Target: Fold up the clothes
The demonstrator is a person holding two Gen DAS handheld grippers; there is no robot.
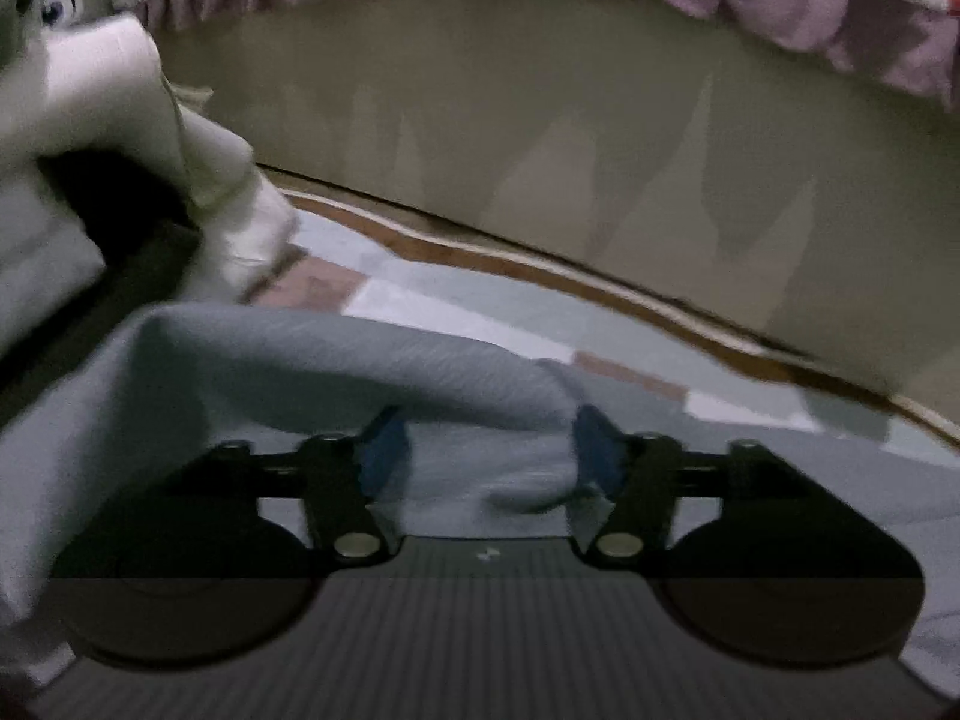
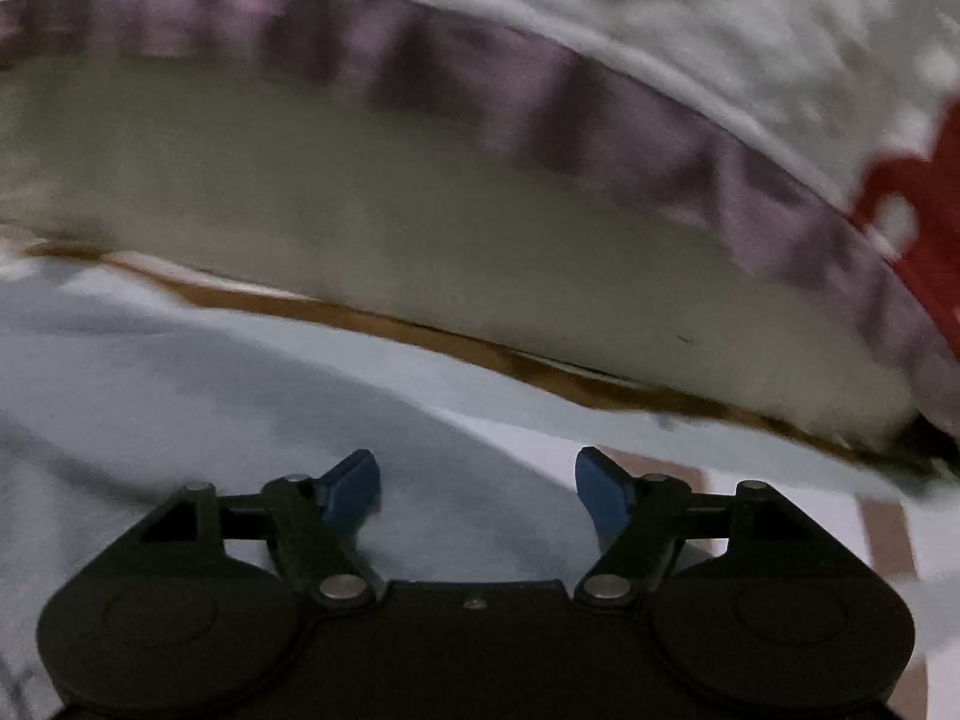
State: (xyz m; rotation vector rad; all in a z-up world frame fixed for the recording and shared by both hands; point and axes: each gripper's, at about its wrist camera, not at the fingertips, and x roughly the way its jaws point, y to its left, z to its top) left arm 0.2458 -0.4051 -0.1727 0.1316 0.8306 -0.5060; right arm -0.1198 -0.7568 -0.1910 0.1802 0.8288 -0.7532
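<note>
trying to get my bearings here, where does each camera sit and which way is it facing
Left wrist: on the left gripper, low, looking along blue pads over a grey garment fold between them toward the bed base.
Right wrist: on the right gripper, fingers apart over the grey cloth, facing the same bed base.
Shared: garment, bed base, purple frill.

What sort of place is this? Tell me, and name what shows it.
Probably a bedroom, on the floor beside a bed: a quilt with a purple frill hangs over the bed base, and a patterned mat lies below.
</note>
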